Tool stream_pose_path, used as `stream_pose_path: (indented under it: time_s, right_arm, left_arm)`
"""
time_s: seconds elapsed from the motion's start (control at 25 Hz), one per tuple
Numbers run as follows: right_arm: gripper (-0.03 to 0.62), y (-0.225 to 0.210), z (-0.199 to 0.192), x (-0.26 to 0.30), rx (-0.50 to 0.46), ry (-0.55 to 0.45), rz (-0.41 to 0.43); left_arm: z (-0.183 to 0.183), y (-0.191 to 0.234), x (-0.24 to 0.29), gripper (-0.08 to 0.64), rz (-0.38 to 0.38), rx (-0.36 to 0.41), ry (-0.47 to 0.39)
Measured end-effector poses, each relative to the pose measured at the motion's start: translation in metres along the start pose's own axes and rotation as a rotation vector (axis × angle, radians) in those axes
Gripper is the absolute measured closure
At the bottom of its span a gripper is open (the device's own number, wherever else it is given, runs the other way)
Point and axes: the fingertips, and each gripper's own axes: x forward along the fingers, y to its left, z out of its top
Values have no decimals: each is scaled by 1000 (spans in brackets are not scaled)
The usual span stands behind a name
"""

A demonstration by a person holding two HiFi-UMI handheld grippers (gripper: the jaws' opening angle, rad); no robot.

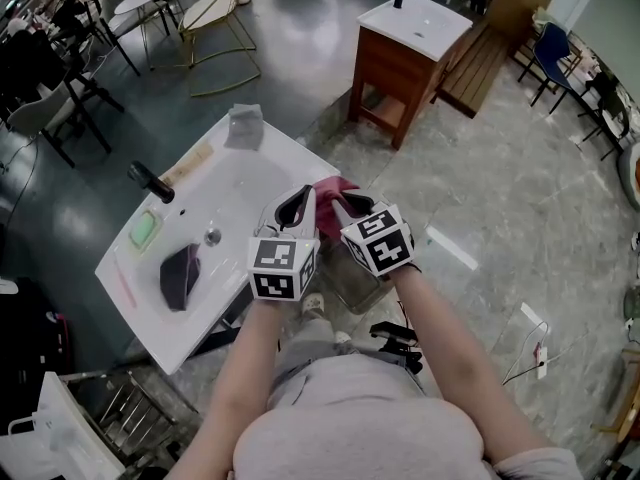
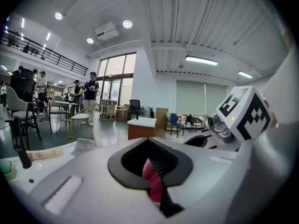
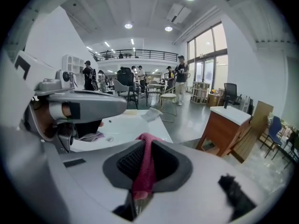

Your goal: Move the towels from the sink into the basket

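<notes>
The pink towel (image 1: 336,193) is a fuzzy, crumpled cloth, held up at the edge of the white sink (image 1: 250,183). The left gripper (image 1: 294,206) and the right gripper (image 1: 353,208) are each clenched on a fold of it. The grippers hide most of it. A dark purple towel (image 1: 180,274) lies in the basin, near a green soap (image 1: 145,230) and a black faucet (image 1: 150,181).

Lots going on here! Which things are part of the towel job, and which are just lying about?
In the job: pink towel, gripped by left gripper and right gripper; dark towel in the sink; perhaps the grey cloth on its corner.
Lying about: green block, black tap, wooden cabinet, chairs.
</notes>
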Motion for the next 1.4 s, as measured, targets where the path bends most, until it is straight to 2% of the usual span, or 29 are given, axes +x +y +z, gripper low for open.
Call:
stream_pose_path:
  time_s: [0.32,0.68,1.0,1.4]
  right_arm:
    - [541,-6,-13,-33,57,-41,-28]
    - [541,-10,-39,-56,113,-33,-37]
    - [541,-18,-70,-57,161,14,-50]
    - [540,-28,-122,-44,208,120,-62]
  left_arm:
    - [-5,-27,-7,555,-26,-8,-3]
    - [-10,-52,-4,555,-72,0,5]
    - [-24,-66,8,555,-107,-13,31]
    - [-54,-80,26,555,-168,-20,89]
